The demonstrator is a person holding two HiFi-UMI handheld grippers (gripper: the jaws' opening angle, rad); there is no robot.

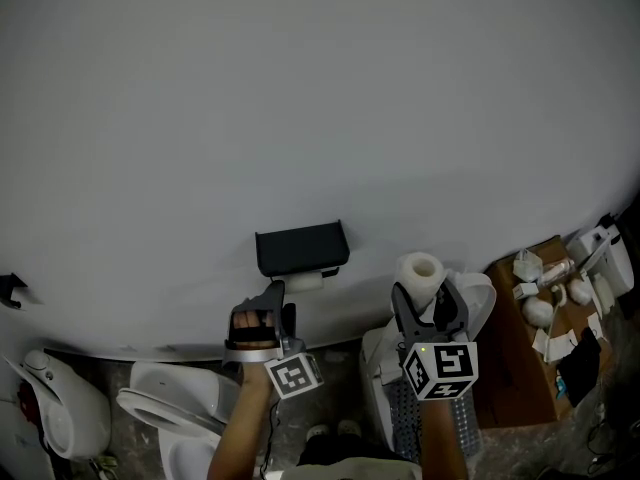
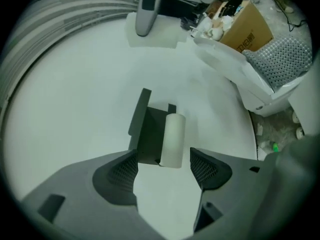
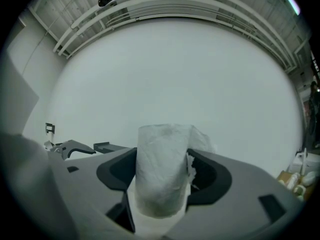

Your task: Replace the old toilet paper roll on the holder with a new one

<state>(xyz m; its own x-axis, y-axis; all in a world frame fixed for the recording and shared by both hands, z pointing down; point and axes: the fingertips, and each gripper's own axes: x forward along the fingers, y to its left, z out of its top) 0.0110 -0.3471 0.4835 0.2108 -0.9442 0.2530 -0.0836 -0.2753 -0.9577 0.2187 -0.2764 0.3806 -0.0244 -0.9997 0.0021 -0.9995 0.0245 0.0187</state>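
Note:
A black toilet paper holder is fixed to the white wall, with a thin, nearly used-up old roll hanging under it. My left gripper is just below and left of that roll. In the left gripper view the holder and the old roll lie straight ahead of the left gripper, whose jaws are open with nothing between them. My right gripper, to the right of the holder, is shut on a full white new roll, held upright between its pads.
A white toilet stands at the lower left below the holder. Under the right gripper sit a white bin and a perforated basket. At the right is a cardboard box with small items in it. The wall fills the rest.

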